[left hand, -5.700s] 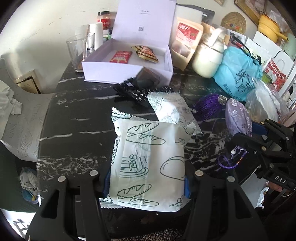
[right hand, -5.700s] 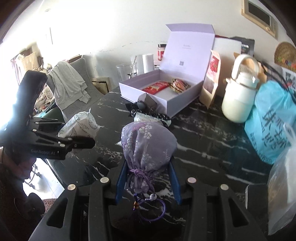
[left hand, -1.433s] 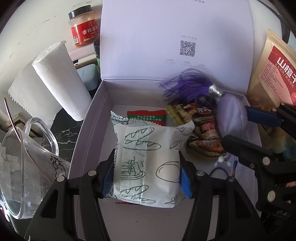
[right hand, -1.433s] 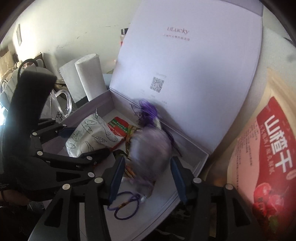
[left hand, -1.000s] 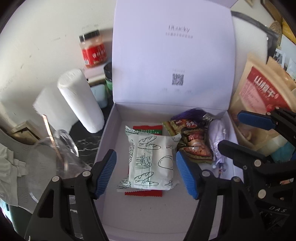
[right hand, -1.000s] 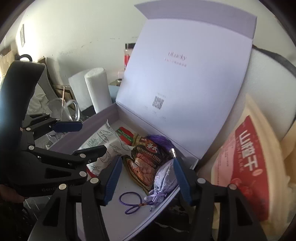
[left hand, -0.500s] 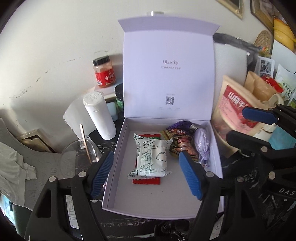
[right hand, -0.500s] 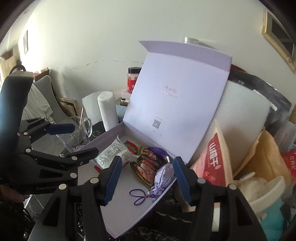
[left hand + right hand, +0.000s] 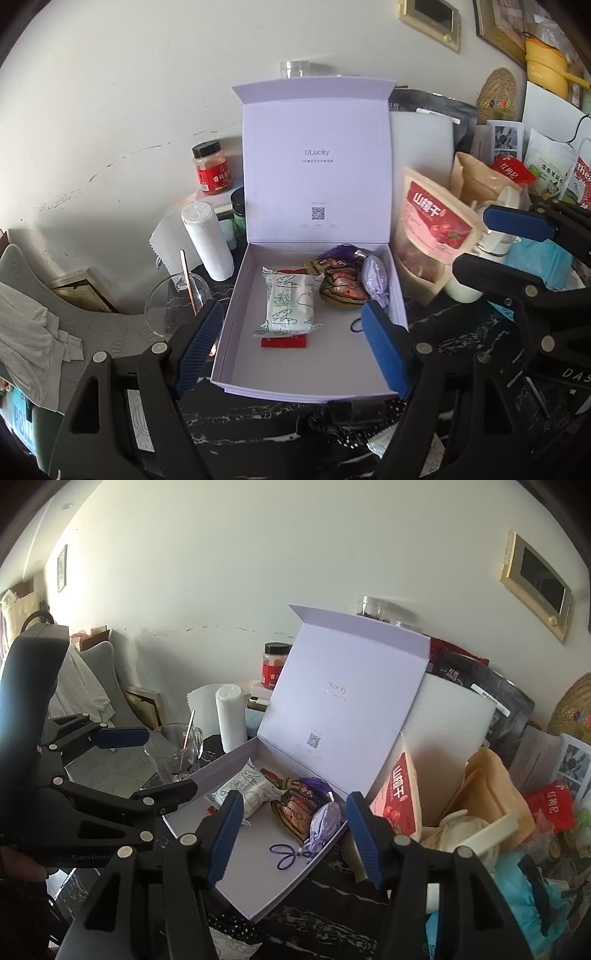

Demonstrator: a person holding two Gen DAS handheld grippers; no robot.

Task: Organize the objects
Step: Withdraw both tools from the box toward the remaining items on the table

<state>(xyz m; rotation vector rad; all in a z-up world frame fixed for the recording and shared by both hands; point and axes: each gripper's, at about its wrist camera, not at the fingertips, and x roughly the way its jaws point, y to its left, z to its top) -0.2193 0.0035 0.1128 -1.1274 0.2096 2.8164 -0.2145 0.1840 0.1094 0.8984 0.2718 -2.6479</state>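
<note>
Box lid (image 9: 317, 162): "ULucky" above a QR code.
Lavender box (image 9: 236, 314): open on the dark marble table (image 9: 266, 424), lid upright.
Inside: white bread-print packet (image 9: 290, 304) on a red sachet (image 9: 283, 342); brown snack packs (image 9: 340, 284); purple pouch (image 9: 375, 277) at the right wall.
Left gripper (image 9: 291, 349): jaws just opening, wide, empty.
Right gripper (image 9: 293, 836): jaws apart, empty.

A glass mug (image 9: 173, 308) with a stick in it stands ahead and to the left, a white paper roll (image 9: 208, 242) just behind it. Further back, against the wall, sits a red-labelled jar (image 9: 211, 168) (black lid). Ahead to the right leans a red snack pouch (image 9: 430, 236), with a white kettle (image 9: 469, 830) beside it.
</note>
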